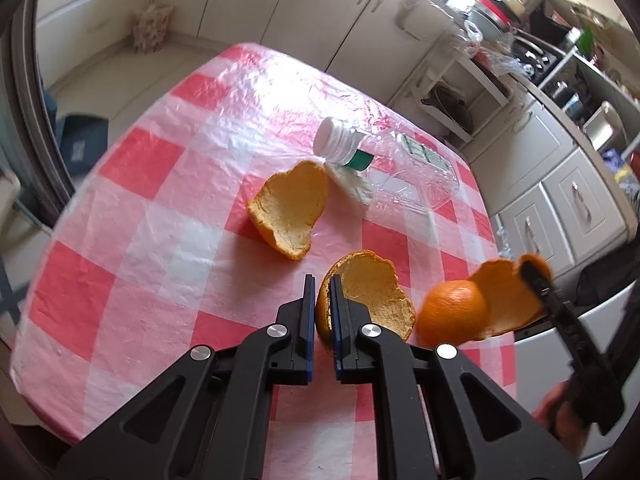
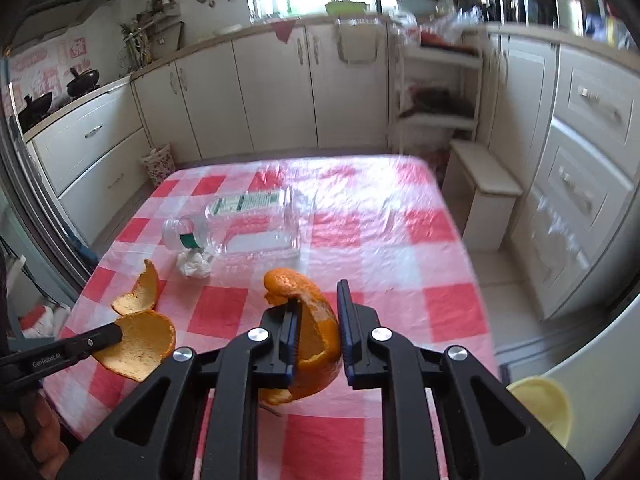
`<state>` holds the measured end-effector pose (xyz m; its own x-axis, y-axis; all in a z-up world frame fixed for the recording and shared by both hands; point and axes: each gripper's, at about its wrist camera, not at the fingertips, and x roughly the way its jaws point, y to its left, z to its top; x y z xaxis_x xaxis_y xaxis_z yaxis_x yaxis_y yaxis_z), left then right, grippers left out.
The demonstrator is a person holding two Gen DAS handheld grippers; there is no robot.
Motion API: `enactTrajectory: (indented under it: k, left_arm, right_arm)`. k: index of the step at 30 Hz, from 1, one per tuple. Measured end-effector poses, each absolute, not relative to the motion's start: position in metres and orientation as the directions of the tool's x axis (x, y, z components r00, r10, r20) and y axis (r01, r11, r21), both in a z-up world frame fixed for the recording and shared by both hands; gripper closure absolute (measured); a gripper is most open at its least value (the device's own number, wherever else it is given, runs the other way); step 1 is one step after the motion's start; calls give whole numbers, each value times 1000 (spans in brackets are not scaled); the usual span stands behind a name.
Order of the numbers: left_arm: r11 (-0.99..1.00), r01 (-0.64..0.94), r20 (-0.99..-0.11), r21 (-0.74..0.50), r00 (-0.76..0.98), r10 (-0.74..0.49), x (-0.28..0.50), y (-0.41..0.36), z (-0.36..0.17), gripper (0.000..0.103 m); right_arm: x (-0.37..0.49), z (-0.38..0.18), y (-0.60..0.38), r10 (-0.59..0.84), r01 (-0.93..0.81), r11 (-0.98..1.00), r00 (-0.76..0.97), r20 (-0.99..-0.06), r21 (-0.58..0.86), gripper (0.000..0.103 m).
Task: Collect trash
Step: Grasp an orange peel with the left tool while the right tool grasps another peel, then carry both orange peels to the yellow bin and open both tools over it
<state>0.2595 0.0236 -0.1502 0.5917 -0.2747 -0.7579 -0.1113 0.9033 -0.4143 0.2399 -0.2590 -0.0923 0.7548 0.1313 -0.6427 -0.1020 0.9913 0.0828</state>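
The left gripper [image 1: 322, 288] pinches one orange peel [image 1: 372, 292] just above a checked table [image 1: 120, 216]. The right gripper [image 2: 318, 300] clamps a second peel [image 2: 310, 320]. A third peel [image 1: 290, 208] lies beyond, beside a bottle [image 1: 404, 176].

Tablecloth: glossy plastic table cover [image 1: 132, 184] — red, pink and white checks.
Peels: curled orange peel pieces [image 1: 290, 210] — bright orange skin, paler yellow-orange pith.
Bottle: clear plastic bottle lying on its side [image 2: 256, 224] — white cap, green neck band, green-and-white label.
Tissue: crumpled white paper tissue [image 2: 194, 264].
Fingers: black plastic gripper fingers [image 2: 352, 320] — blue pads.
Cabinets: cream kitchen cabinet doors [image 2: 272, 92] — silver handles.
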Motion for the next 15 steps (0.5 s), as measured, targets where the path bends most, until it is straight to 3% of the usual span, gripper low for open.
enactTrajectory:
  k: [3,5,9,15]
  left_arm:
    - [922,-86,-757,-378,602,-254,255,15,-144,97]
    - [934,-67,-754,-351,611,-240,251,10,-141,97]
    - [953,-36,-749,-301,627,-213,242,2,-134,97]
    - [969,-14,-742,-245,646,-178,230,-4,-127,96]
  right_arm:
    - [228,-77,-250,157,-164,986,800,-580,40,86]
    - [227,-76,-250,103,-142,990,802,-588,-20,89]
    - [234,-88,-277,116,-72,993,760,-639,95,91]
    - [215,-77,-281,102,-69,995,788,-607,78,91]
